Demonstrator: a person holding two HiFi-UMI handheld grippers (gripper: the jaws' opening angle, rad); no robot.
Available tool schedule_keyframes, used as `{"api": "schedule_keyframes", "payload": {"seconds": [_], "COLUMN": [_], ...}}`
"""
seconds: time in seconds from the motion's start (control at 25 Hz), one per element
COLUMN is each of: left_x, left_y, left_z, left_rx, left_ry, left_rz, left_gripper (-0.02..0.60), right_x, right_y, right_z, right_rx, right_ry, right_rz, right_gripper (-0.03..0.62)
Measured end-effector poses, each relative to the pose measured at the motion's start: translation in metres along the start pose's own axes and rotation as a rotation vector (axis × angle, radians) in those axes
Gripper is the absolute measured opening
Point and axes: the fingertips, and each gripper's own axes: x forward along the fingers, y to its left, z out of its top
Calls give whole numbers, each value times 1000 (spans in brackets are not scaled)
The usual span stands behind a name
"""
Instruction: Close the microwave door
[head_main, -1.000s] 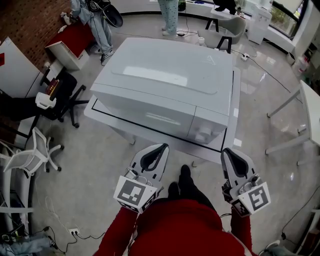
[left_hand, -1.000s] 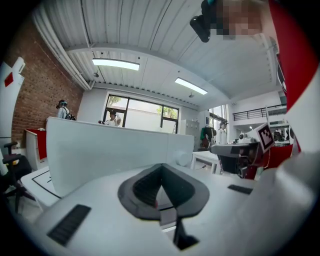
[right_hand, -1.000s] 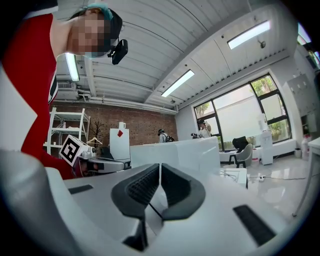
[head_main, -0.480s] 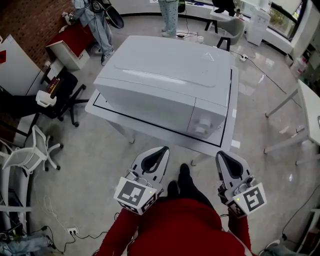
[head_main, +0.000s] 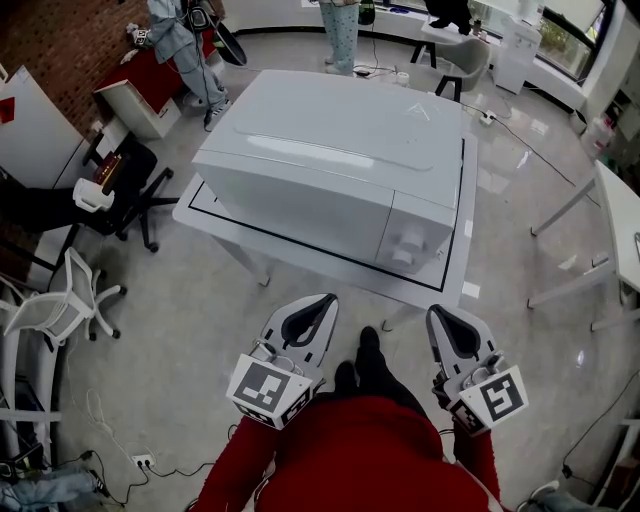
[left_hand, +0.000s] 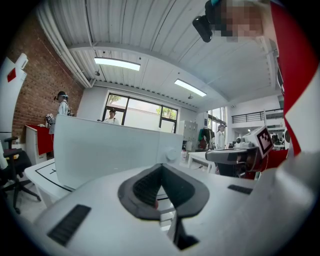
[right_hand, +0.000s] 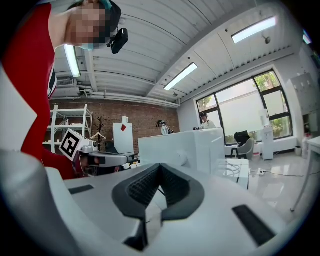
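A large white microwave stands on a white table, its door flat against the front and a round knob on the right panel. My left gripper and right gripper hang side by side below the table's near edge, well short of the microwave, both shut with nothing between the jaws. In the left gripper view the microwave fills the left middle, with the left gripper shut before it. The right gripper view shows the microwave ahead of the shut right gripper.
Office chairs stand on the floor at the left, near a red cabinet and a brick wall. Another white table stands at the right. People stand at the back. My shoes show between the grippers.
The right gripper's jaws have come together. Both grippers have drawn slightly back from the microwave, the right one sliding left and lower in the head view.
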Motion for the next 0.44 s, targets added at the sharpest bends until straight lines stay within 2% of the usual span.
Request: {"api": "schedule_keyframes", "payload": {"seconds": [0.28,0.44], "left_x": [-3,-3], "left_y": [3,0], "left_z": [-3,-5], "left_rx": [4,4], "left_ry": [7,14], "left_rz": [7,5], "left_gripper": [11,11], "right_x": [-1,-3], "right_y": [1,1], "right_z": [-14,-16], "right_rx": [14,18], "right_ry": [77,77], "right_rz": [-6,-9], "right_gripper": [14,14]}}
